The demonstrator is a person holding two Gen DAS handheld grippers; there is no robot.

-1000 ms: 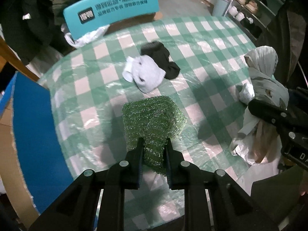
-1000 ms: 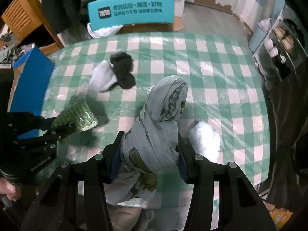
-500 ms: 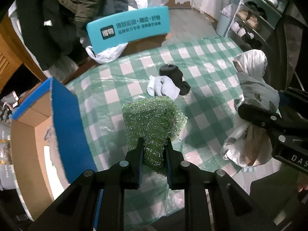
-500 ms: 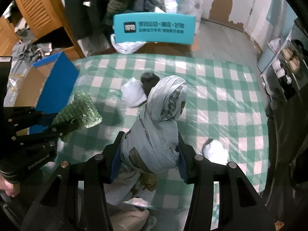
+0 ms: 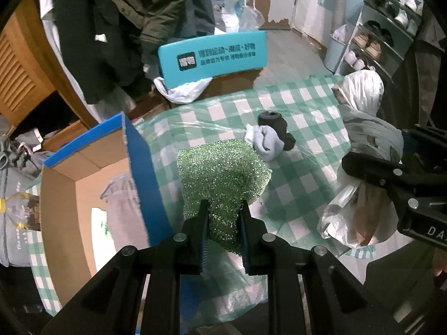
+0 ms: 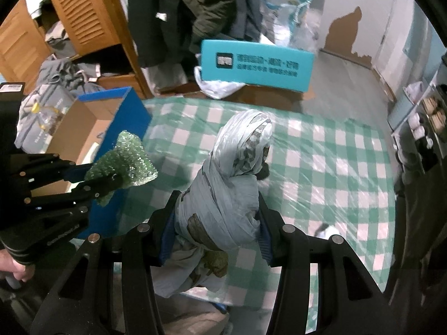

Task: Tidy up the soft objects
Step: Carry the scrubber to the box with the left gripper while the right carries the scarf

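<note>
The desk (image 5: 304,145) wears a green-and-white checked cloth under clear plastic; a louvred wooden cabinet (image 6: 81,14) and hanging coats (image 5: 134,28) crowd the room behind. At nine o'clock an open cardboard box (image 5: 83,184) with blue outer walls holds something pale (too blurred to name). The left gripper (image 5: 223,223), jaws nearly closed, pinches a green mesh sponge (image 5: 223,173); the right gripper (image 6: 215,223) clamps a grey wrapped bundle (image 6: 232,176). Grey and black socks (image 5: 268,136) lie mid-desk.
</note>
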